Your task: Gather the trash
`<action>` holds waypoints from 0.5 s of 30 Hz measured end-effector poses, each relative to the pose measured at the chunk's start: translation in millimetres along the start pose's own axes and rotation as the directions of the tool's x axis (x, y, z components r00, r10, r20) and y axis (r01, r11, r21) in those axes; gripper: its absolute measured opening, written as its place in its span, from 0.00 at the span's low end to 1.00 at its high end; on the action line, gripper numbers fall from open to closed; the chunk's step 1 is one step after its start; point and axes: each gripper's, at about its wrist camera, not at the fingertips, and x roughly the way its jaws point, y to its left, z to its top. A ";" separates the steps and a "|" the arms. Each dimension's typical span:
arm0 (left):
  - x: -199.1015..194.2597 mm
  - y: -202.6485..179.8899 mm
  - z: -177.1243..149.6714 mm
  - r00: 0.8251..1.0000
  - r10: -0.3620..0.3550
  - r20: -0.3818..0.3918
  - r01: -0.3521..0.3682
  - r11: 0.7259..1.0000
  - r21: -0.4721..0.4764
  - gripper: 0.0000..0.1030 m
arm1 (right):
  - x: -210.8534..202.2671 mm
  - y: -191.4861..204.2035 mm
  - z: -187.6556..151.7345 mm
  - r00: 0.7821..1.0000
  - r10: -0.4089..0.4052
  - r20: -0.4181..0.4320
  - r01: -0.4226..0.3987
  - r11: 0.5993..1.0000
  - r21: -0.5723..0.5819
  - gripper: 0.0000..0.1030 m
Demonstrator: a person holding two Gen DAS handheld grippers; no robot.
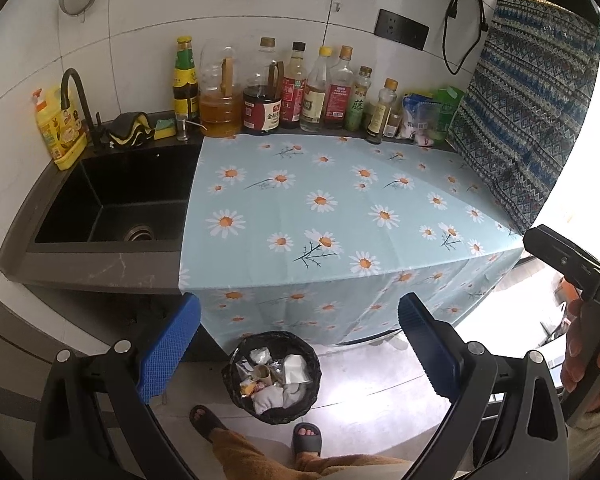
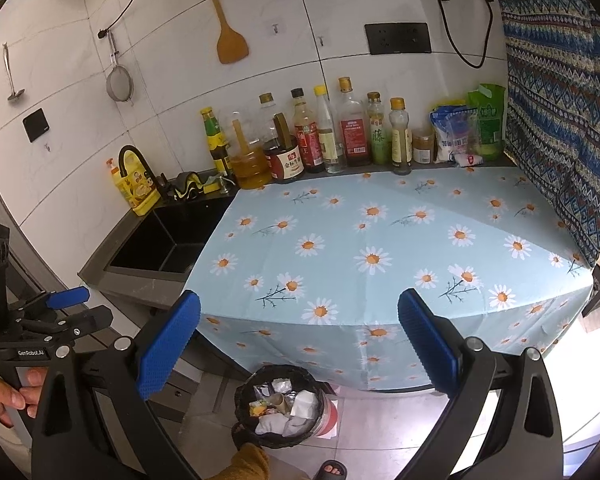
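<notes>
A black trash bin point(image 1: 274, 380) stands on the floor in front of the counter, holding crumpled tissues, wrappers and a paper cup; it also shows in the right wrist view point(image 2: 284, 404). My left gripper point(image 1: 298, 346) is open and empty, held above the bin. My right gripper point(image 2: 298, 346) is open and empty, also above the bin. The left gripper shows at the left edge of the right wrist view point(image 2: 66, 308). The daisy-print tablecloth point(image 1: 320, 208) on the counter carries no loose trash.
A black sink point(image 1: 116, 200) with a faucet and a yellow detergent bottle point(image 1: 60, 128) sits left. Several sauce bottles point(image 1: 292, 92) and bags point(image 1: 428, 116) line the back wall. A patterned cloth point(image 1: 528, 120) hangs right. The person's sandalled feet point(image 1: 256, 428) stand by the bin.
</notes>
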 end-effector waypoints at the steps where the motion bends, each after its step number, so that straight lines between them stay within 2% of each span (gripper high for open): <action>1: 0.2 -0.1 0.0 1.000 0.000 0.000 0.000 1.000 -0.001 0.93 | 0.8 -0.4 -0.3 1.000 0.003 -0.001 -0.003 1.000 0.003 0.95; 15: 2.4 0.8 4.3 1.000 0.008 -0.001 -0.008 1.000 0.005 0.93 | 6.0 -2.4 2.1 1.000 0.009 -0.007 -0.009 1.000 0.009 0.95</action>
